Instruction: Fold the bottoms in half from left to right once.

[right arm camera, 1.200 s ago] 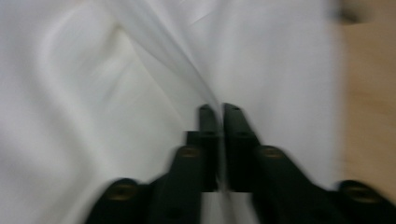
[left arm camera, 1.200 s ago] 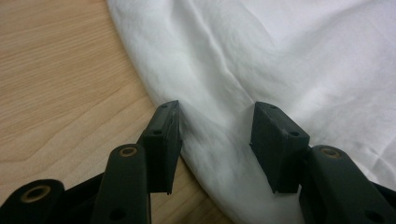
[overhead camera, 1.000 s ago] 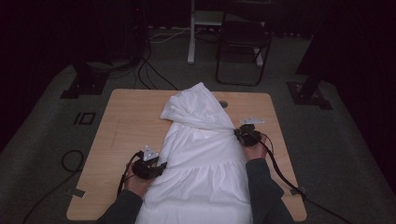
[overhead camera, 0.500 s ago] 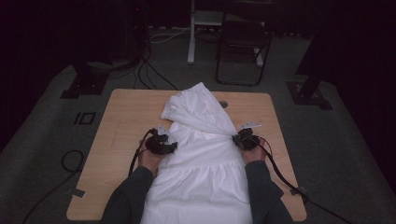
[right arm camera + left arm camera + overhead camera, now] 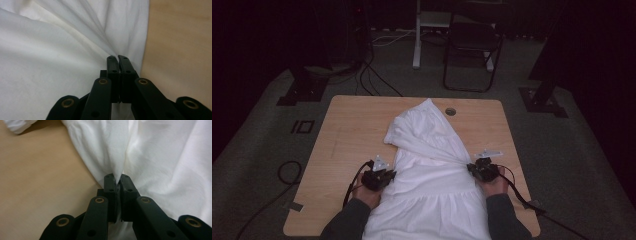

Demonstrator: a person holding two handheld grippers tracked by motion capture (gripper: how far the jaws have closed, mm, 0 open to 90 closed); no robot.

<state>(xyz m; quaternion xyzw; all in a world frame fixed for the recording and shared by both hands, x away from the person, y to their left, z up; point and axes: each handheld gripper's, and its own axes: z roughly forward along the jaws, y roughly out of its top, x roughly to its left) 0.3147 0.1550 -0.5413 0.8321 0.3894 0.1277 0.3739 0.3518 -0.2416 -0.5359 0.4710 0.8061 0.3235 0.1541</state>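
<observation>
Left gripper just closed, clamped on left edge of white garment. Right gripper clamped on right edge. Garment spread on wooden table, top already folded over. Fold step judged in hand; next, both edges to be lifted together.

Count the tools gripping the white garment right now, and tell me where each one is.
2. The left tool pinches the white garment's left edge, its jaws just closed on the fabric. The right tool is clamped on the right edge. Both are near the table's front.
</observation>
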